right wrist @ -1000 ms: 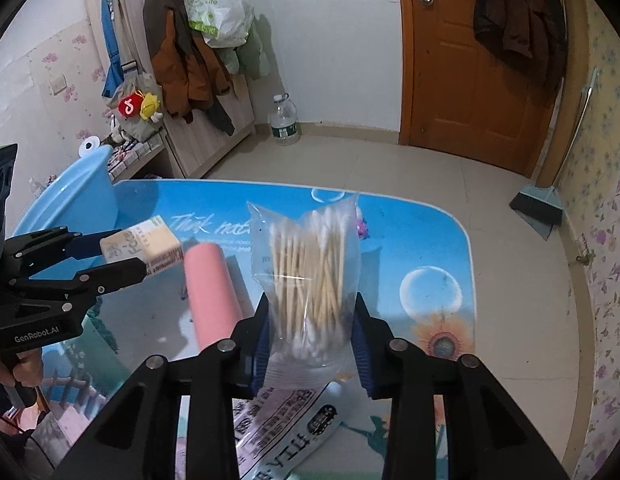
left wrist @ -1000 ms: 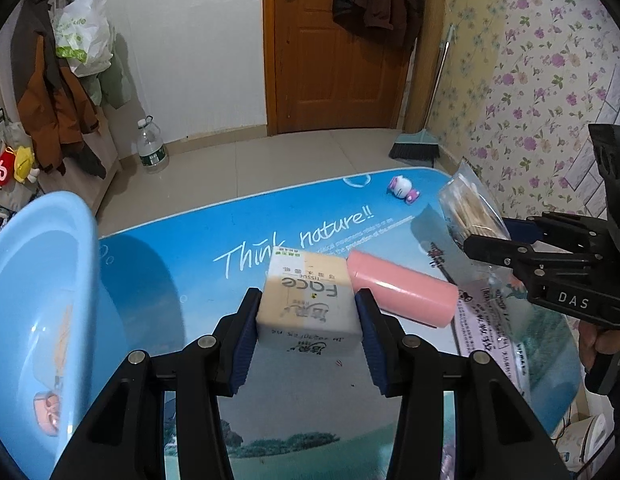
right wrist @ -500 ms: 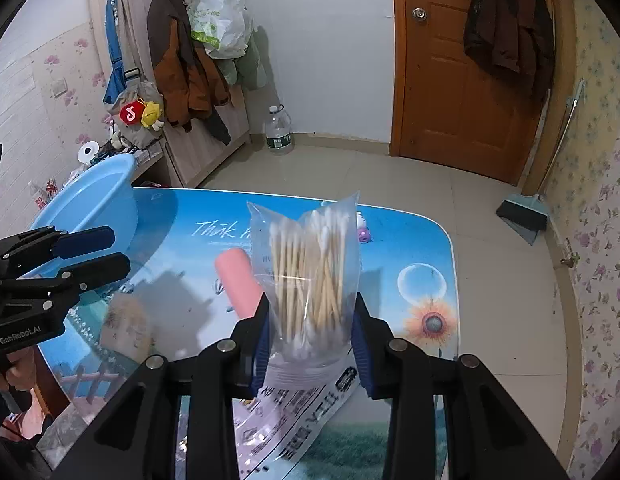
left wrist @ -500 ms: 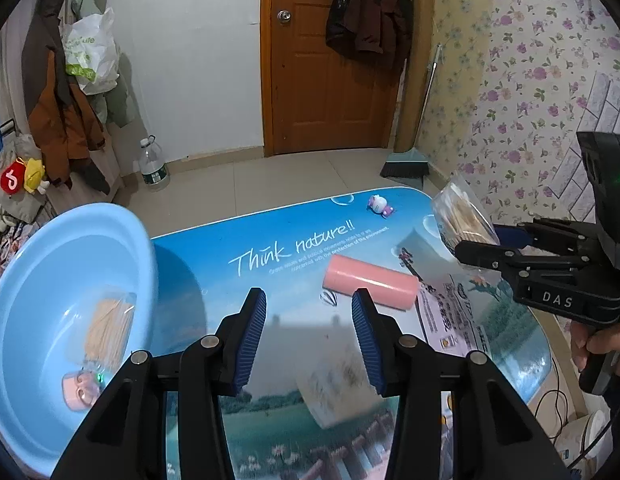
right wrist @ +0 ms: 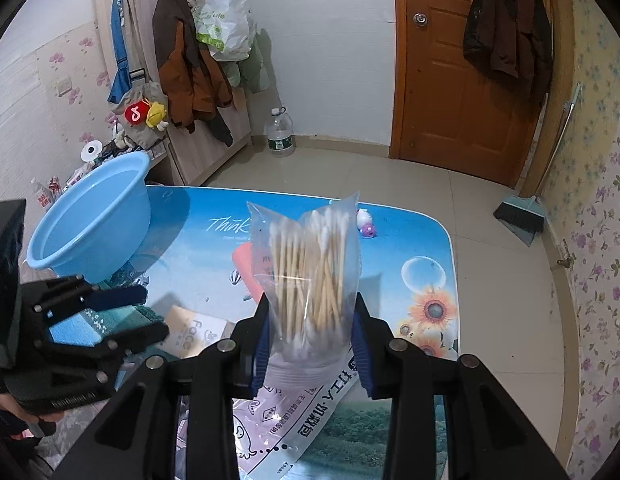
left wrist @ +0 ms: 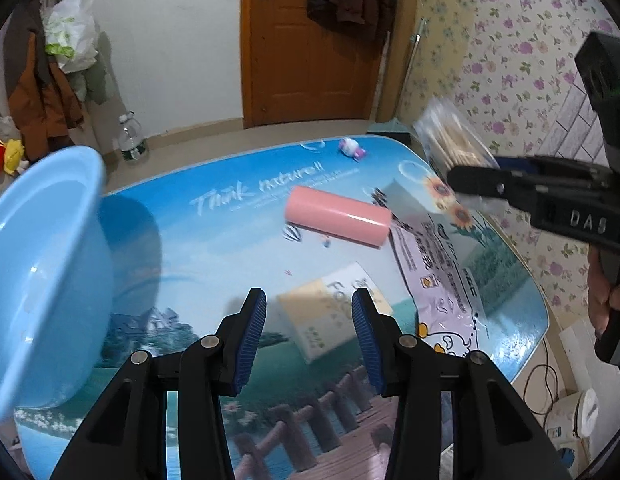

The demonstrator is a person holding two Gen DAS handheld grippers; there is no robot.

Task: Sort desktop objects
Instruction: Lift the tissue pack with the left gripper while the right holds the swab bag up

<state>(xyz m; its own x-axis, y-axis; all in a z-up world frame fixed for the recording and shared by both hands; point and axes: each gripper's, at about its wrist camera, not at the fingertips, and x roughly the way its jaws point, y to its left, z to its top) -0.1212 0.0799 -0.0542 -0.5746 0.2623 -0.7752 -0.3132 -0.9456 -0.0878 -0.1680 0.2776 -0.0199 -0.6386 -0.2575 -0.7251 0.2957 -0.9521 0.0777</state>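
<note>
My left gripper (left wrist: 309,332) is open and empty, above a beige tissue pack (left wrist: 330,312) marked "Face" that lies on the table. The pack also shows in the right wrist view (right wrist: 191,332). My right gripper (right wrist: 310,344) is shut on a clear bag of cotton swabs (right wrist: 307,276) and holds it above the table's right side; the bag shows in the left wrist view (left wrist: 450,144). A pink roll (left wrist: 338,216) lies mid-table. A light blue basin (left wrist: 37,272) stands at the table's left end.
A white and lilac printed plastic bag (left wrist: 438,276) lies flat at the table's right. A small pink and white toy (left wrist: 352,148) sits at the far edge. Beyond the table are a water bottle (right wrist: 281,138) on the floor, a broom and a door.
My left gripper let go of the tissue pack, which dropped onto the table. The left gripper moved back towards the pack. The right gripper still holds the swab bag.
</note>
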